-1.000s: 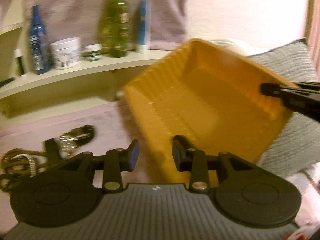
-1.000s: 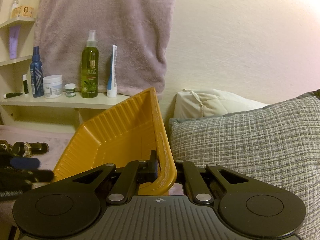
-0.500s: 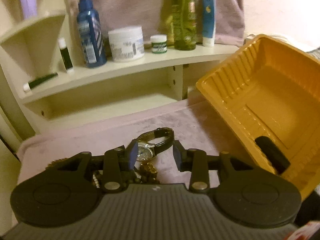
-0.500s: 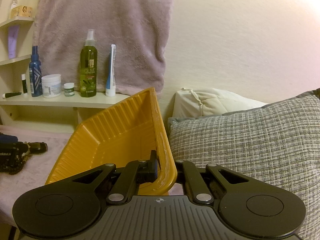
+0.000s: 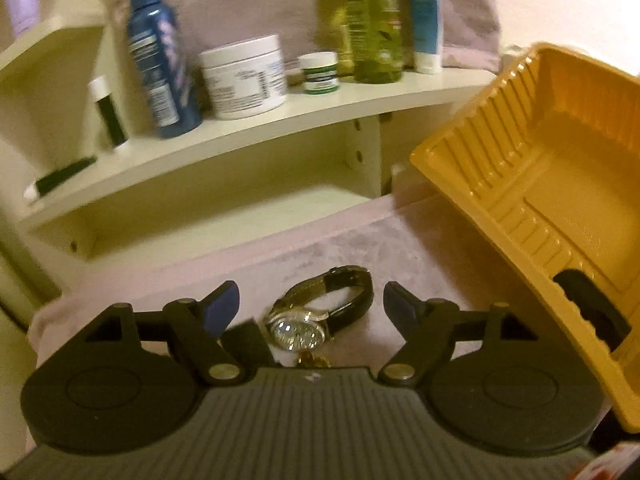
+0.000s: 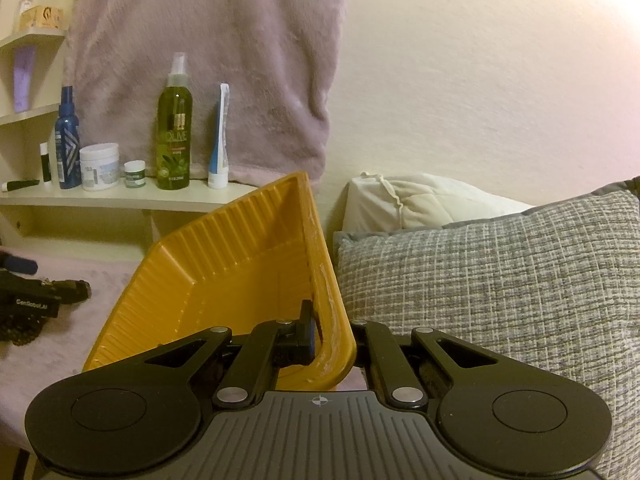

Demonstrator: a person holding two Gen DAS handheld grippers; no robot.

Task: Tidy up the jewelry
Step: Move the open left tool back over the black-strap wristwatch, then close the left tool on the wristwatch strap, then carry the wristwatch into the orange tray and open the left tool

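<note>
A pale pink cloth (image 5: 360,240) covers the surface below a cream shelf (image 5: 256,136) of bottles and jars, with a grey pillow (image 6: 500,280) to the right. My left gripper (image 5: 310,304) is spread wide just above a wristwatch (image 5: 316,316) (black strap, pale dial) lying on the cloth, a bit of gold chain (image 5: 310,359) at its near edge. My right gripper (image 6: 332,340) pinches the rim of the yellow tray (image 6: 224,280), tilted with its open side toward the watch, one finger inside the wall and one outside.
</note>
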